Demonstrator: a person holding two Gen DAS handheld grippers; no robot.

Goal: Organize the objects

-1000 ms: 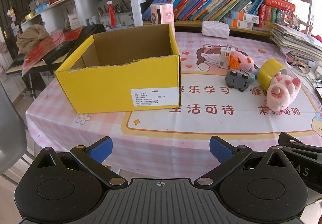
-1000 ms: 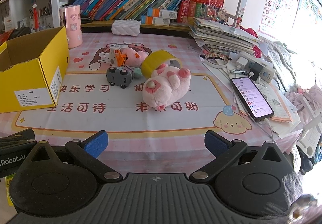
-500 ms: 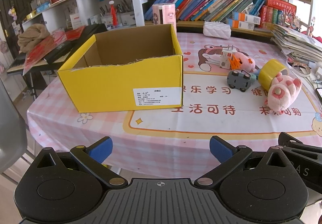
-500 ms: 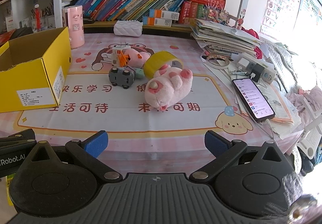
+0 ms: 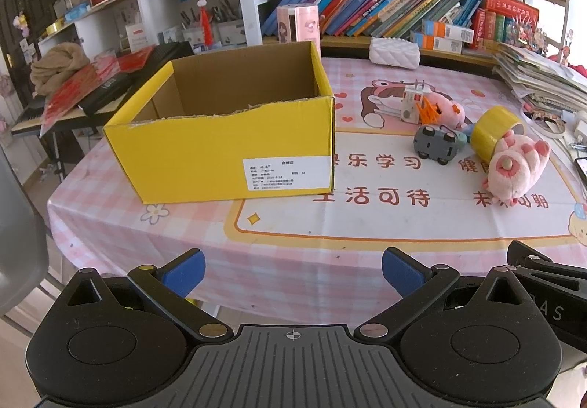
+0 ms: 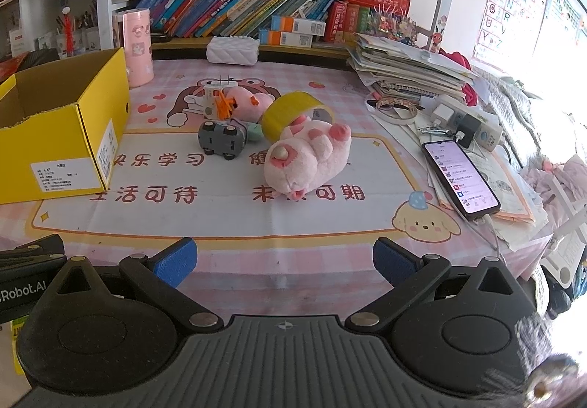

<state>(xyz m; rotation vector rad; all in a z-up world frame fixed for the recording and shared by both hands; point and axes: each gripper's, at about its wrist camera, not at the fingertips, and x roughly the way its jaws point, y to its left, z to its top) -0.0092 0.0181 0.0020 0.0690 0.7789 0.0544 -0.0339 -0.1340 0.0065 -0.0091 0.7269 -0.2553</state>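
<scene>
An open yellow cardboard box [image 5: 227, 155] [image 6: 62, 147] stands on the left of the pink table, its inside bare as far as I see. Right of it lies a cluster: a grey toy car [image 5: 436, 144] [image 6: 220, 140], a yellow tape roll [image 5: 493, 129] [image 6: 293, 110], a big pink plush [image 5: 513, 166] [image 6: 304, 158], a smaller pink plush [image 6: 249, 101] and a white-and-orange toy [image 5: 412, 103] [image 6: 216, 99]. My left gripper [image 5: 291, 270] is open at the table's near edge, in front of the box. My right gripper [image 6: 284, 259] is open at the near edge, short of the big plush.
A phone [image 6: 460, 177] on a cable lies at the right beside stacked papers [image 6: 407, 74] and a power strip [image 6: 466, 121]. A pink canister [image 6: 137, 48] and white pouch [image 6: 231, 50] stand at the back, below bookshelves [image 5: 385, 11]. The table edge drops off on the left.
Both grippers have moved slightly forward toward the table, so the box and toys look a little nearer. Nothing on the table has moved.
</scene>
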